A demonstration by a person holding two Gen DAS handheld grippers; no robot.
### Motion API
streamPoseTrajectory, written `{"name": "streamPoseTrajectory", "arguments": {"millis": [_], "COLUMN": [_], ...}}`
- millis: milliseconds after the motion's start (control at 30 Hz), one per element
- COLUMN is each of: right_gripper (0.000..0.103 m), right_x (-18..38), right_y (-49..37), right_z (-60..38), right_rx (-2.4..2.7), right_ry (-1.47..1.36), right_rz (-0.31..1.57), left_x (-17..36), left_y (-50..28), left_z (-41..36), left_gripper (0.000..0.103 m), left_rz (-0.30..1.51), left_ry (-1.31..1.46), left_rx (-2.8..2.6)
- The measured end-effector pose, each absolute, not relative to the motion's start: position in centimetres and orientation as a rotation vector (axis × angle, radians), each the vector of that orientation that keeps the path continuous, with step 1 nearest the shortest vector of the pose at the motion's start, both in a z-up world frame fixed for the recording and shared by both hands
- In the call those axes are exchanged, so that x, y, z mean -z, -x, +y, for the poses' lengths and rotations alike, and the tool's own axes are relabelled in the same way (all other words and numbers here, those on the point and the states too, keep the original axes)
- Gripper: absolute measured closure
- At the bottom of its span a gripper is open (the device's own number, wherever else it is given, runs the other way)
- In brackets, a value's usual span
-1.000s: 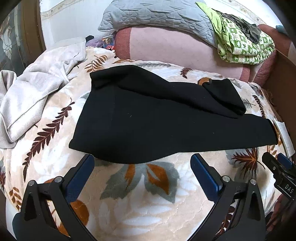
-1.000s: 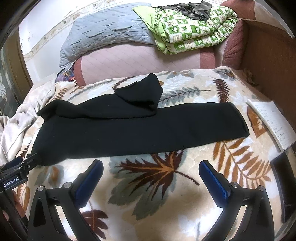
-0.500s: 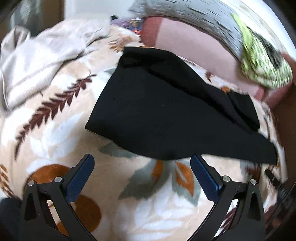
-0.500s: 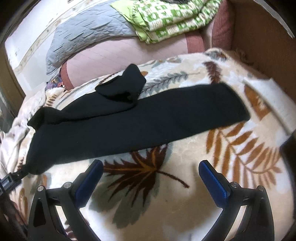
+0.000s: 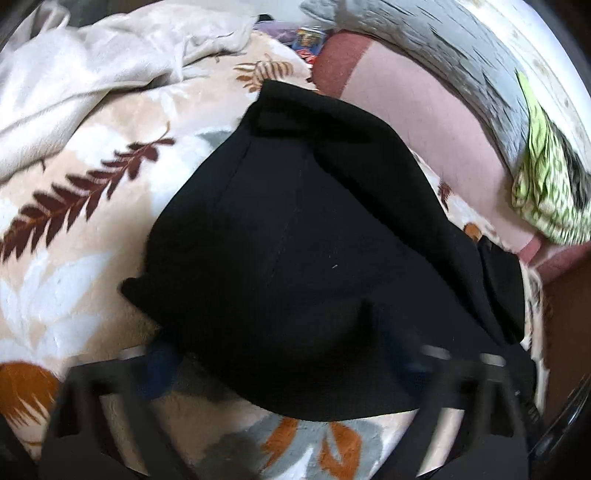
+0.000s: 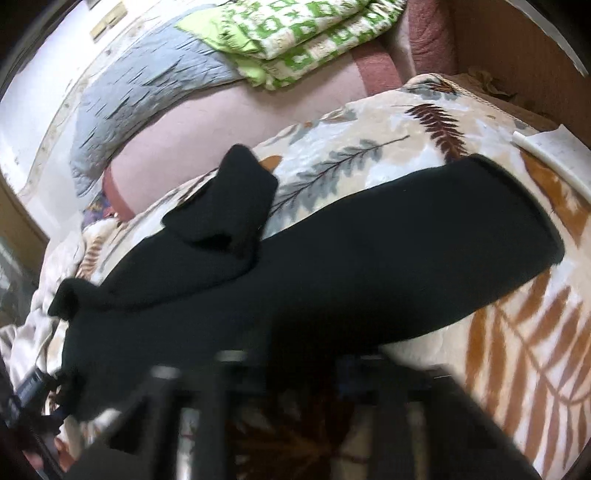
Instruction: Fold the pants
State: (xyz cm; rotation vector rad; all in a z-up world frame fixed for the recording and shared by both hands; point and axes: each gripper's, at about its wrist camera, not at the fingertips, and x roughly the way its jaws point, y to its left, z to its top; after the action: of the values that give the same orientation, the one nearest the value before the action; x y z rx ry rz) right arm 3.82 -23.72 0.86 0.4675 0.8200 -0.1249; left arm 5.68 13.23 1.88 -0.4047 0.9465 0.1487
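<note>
Black pants [image 5: 295, 240] lie flat across a leaf-patterned blanket [image 5: 74, 240], with one leg end folded back on top [image 6: 236, 199]. My left gripper [image 5: 277, 358] is blurred at the pants' near edge, close to the waist end. Its jaws are closing, still apart, with the cloth's edge between them. In the right wrist view the long leg [image 6: 424, 240] runs off to the right. My right gripper [image 6: 284, 365], also blurred, has its fingers drawn together on the near edge of that leg. Dark cloth hides its tips.
A crumpled beige cloth [image 5: 92, 74] lies at the left. Behind the pants are a pink bolster [image 5: 424, 129], a grey quilt [image 6: 147, 81] and a folded green-and-white quilt [image 6: 295, 33]. A wooden board [image 6: 517, 55] and a white sheet [image 6: 554, 147] border the right side.
Both grippers have dropped forward onto the pants' near edge, and both views have rolled. The right jaws went from wide apart to together. The left jaws now straddle the cloth.
</note>
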Motion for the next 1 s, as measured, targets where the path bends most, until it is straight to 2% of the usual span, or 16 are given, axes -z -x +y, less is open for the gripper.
{"name": "streamPoseTrajectory", "arguments": {"millis": [67, 167, 367, 467, 600, 667, 733, 800, 900, 1000], "right_gripper": [0.099, 0.099, 0.099, 0.098, 0.071, 0.065, 0.046, 0.038, 0.038, 0.038], "right_x": [-1.2, -2.6, -6.0, -5.4, -3.7, -4.3, -5.5, -6.3, -6.0, -4.2], "right_y": [-3.6, -2.2, 2.1, 4.2, 6.1, 7.9, 9.5, 10.5, 9.4, 6.0], "right_z": [-24.3, -24.5, -23.5, -22.9, -24.0, -26.5, -29.7, -33.0, -36.3, -36.6], "right_rx": [0.095, 0.057, -0.026, -0.054, 0.011, 0.063, 0.142, 0.233, 0.312, 0.278], "right_ry": [-0.511, -0.528, -0.443, -0.408, -0.356, -0.384, -0.43, -0.473, -0.499, -0.469], "right_rz": [0.827, 0.812, 0.818, 0.88, 0.983, 0.961, 0.907, 0.86, 0.861, 0.937], "left_x": [-2.0, -2.7, -6.2, -5.8, -2.7, -2.8, -3.0, -3.0, -3.0, -2.8], "left_y": [-5.9, -5.5, -1.3, 1.3, 2.3, 2.4, 2.4, 2.1, 1.4, 1.1], "left_z": [13.3, 13.6, 14.6, 15.4, 16.5, 16.5, 16.3, 15.9, 15.6, 15.4], "left_gripper": [0.078, 0.087, 0.088, 0.088, 0.088, 0.088, 0.088, 0.088, 0.088, 0.088], "left_rz": [0.96, 0.97, 0.95, 0.97, 1.046, 1.026, 1.018, 1.023, 1.03, 1.034], "left_ry": [0.386, 0.402, 0.341, 0.286, 0.285, 0.281, 0.261, 0.253, 0.253, 0.254], "left_rx": [-0.112, -0.065, 0.029, 0.015, -0.017, -0.016, -0.022, -0.031, -0.045, -0.048]}}
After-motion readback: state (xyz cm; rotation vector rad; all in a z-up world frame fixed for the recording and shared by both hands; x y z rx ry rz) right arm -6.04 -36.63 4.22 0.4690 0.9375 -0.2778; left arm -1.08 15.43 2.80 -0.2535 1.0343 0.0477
